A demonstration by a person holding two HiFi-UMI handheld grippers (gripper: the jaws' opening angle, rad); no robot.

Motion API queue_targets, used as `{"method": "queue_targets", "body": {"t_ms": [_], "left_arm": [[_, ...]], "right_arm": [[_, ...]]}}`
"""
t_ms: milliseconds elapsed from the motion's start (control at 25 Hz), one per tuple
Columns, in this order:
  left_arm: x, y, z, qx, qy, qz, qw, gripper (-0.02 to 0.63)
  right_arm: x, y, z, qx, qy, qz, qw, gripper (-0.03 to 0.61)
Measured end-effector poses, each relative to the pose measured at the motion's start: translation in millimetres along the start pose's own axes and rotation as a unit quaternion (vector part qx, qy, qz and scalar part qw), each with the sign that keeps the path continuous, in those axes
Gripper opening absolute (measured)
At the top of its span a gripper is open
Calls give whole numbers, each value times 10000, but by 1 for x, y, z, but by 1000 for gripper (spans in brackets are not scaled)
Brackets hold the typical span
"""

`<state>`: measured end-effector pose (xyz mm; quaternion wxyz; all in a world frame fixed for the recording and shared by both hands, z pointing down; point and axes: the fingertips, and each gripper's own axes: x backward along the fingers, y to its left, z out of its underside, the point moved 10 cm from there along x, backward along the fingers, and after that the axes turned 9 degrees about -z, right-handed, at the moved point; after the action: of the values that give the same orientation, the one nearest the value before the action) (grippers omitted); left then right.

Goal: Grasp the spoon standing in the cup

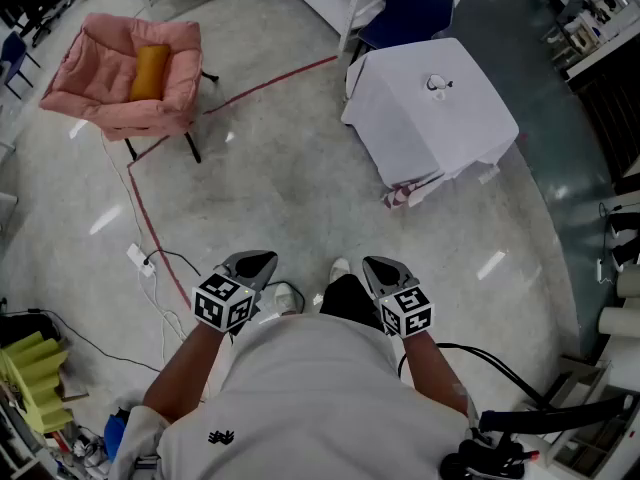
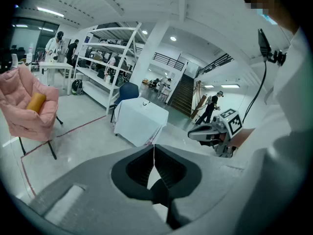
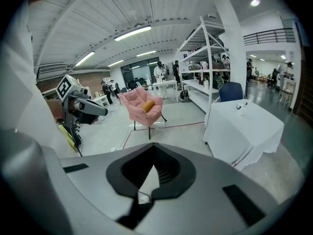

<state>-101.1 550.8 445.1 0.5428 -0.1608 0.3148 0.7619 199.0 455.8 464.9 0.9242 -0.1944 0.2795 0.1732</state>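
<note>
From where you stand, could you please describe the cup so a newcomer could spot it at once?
In the head view, find the white-draped table right of the pink chair. The cup stands on its top; it is small and the only thing on it.

Open floor [image 1: 290,188] is stretching to the bench [image 1: 430,133] at one o'clock; its top is lying bare around the cup [image 1: 437,85]. A pink chair [image 1: 125,68] is standing well apart at eleven o'clock, a blue chair [image 1: 415,8] just behind the bench.
</note>
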Motion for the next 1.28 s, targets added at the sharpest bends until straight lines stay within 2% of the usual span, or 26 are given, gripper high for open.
{"method": "queue_targets", "body": {"t_ms": [200,400,520,600,760,880,1000,1120,1280], "left_arm": [[-31,16,-19,-56,14,43,10000,12],[-69,11,-74,-349,-53,308,9989,12],[-98,20,-109,-525,98,292,9981,12],[-119,26,-133,-642,123,248,9976,12],[-163,30,-179,-759,-97,311,9966,12],[-187,39,-207,-756,-178,411,9961,12],[-206,52,-222,-834,-56,592,9947,12],[-236,78,-241,-902,80,676,9936,12],[-278,117,-289,-1043,67,1035,9891,12]], "right_arm": [[-15,-27,-7,-64,-2,88,9999,6],[-33,-79,-33,-201,-232,220,9993,6],[-43,-115,-57,-379,-475,166,9980,8],[-50,-137,-68,-325,-516,117,9981,8],[-58,-181,-82,-224,-509,80,9984,9],[-65,-205,-95,-349,-562,241,9975,27],[-71,-222,-103,-543,-651,435,9955,60],[-89,-248,-111,-738,-626,610,9934,63],[-121,-279,-138,-1037,-543,937,9887,64]]}}
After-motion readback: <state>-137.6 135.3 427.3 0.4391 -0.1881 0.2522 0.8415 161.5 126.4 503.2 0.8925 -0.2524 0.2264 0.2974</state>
